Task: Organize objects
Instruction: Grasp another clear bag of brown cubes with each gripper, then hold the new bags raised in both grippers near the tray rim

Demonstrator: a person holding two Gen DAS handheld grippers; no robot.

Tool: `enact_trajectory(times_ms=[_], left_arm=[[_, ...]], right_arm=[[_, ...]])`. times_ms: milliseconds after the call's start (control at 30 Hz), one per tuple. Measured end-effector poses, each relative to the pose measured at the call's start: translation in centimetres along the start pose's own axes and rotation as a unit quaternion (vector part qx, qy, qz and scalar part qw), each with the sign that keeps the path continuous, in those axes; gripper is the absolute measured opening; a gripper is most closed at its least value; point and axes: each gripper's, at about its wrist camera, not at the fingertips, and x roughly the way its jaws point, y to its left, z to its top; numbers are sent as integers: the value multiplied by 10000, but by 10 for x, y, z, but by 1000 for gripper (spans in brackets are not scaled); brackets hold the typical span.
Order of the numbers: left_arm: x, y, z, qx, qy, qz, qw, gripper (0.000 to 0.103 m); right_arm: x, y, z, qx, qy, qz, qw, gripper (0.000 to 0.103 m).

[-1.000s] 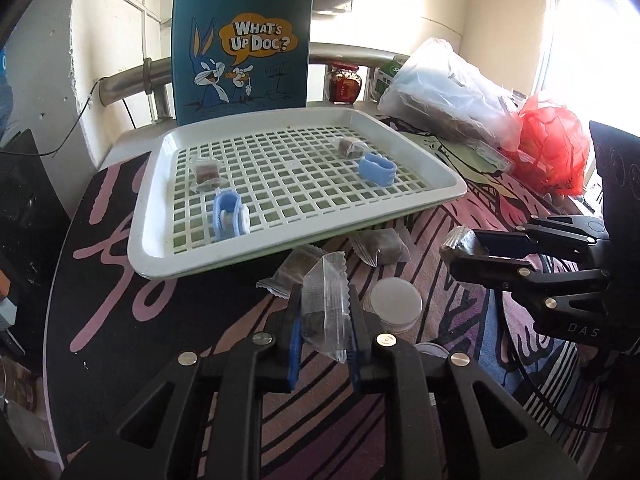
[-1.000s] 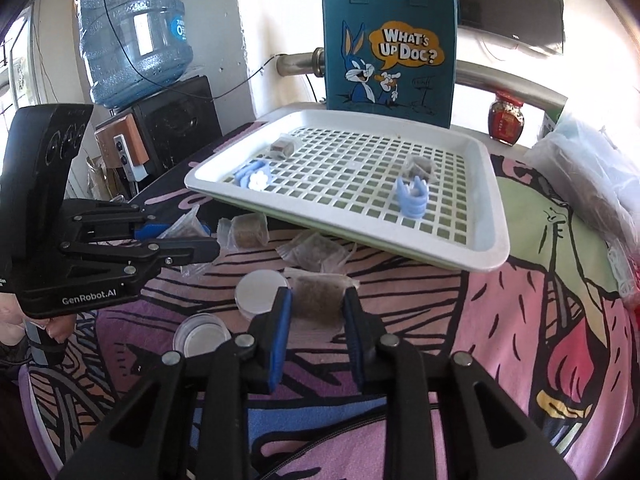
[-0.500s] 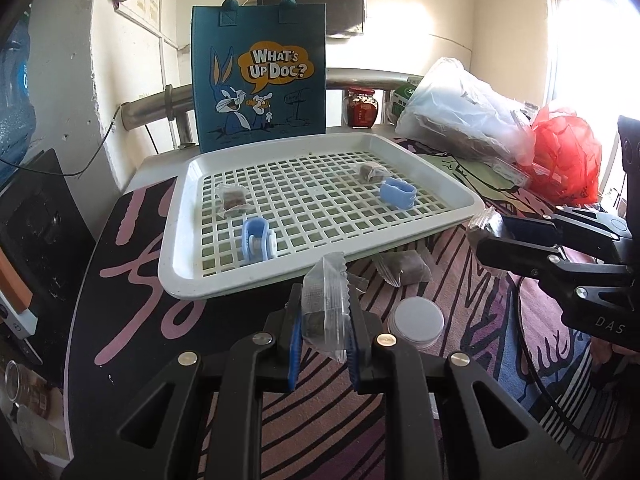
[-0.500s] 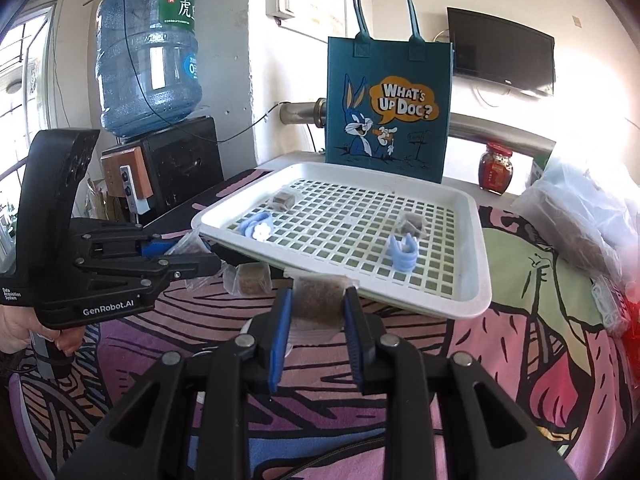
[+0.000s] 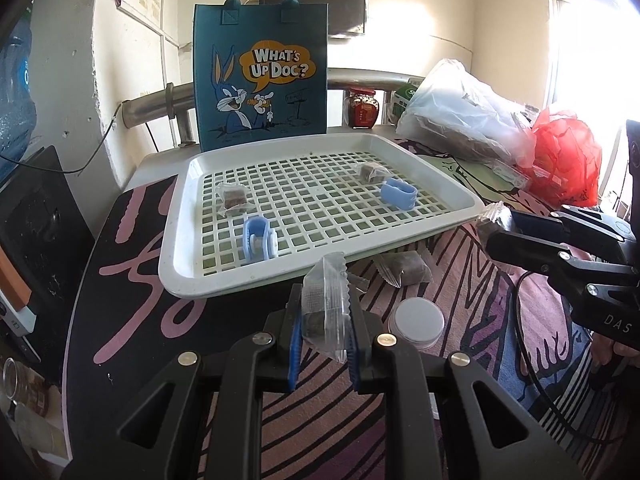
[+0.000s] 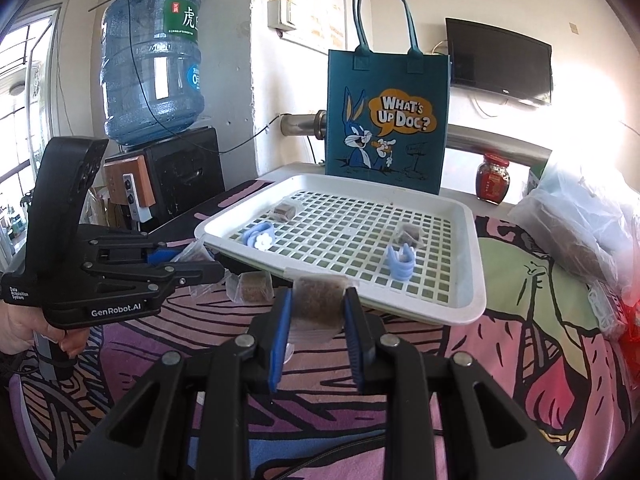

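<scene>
Two grippers each grasp a sachet above the patterned tablecloth (image 6: pixel 520 320). Left gripper (image 5: pixel 322 322): blue-padded fingers clenched on a clear sachet (image 5: pixel 326 308) with serrated edges, held upright, a dark brown block visible in its lower half. Right gripper (image 6: pixel 316 310): fingers closed on a second sachet (image 6: pixel 318 306), its brown granular block filling the gap between the pads, clear film hanging below.

Both held sachets lie just short of the near rim of the white lattice tray (image 5: pixel 182 280). On the tray: two similar wrapped brown blocks (image 5: pixel 234 200) (image 5: pixel 370 171) and two light-blue plastic clips (image 5: pixel 258 242) (image 5: pixel 397 194), well apart from one another. On the cloth beside the tray rest a further wrapped block (image 5: pixel 412 268) and a round white lid (image 5: pixel 418 320).

Behind the tray stands a teal tote bag (image 6: pixel 386 120) printed "What's Up Doc?", upright. Beside it, a red jar (image 6: pixel 493 178); left, a blue water bottle (image 6: pixel 152 68).
</scene>
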Motion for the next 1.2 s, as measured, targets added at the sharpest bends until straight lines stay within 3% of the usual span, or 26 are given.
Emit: enact_trajectory(times_ms=[1200], left_arm=[[3, 3, 0, -73, 74, -35, 9999, 17]], right_arm=[[-1, -2, 1, 3, -5, 23, 10000, 25]])
